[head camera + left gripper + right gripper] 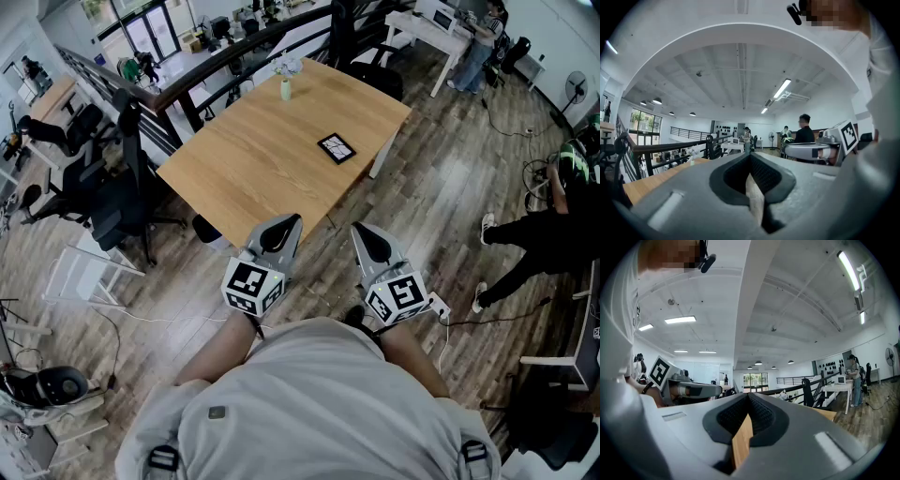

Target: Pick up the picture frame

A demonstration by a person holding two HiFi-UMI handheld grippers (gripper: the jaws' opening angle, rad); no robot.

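Note:
The picture frame, small, black-edged and square, lies flat on the right part of the wooden table in the head view. Both grippers hang side by side in front of the person's chest, short of the table's near corner. My left gripper is shut with nothing in it, and my right gripper is shut and empty too. In the left gripper view the closed gripper points level over the table's edge. The right gripper view shows the same closed gripper with a sliver of table beyond.
A small vase with flowers stands at the table's far edge. Black office chairs stand left of the table, with a dark railing behind it. A person stands at the right on the wood floor; cables lie there.

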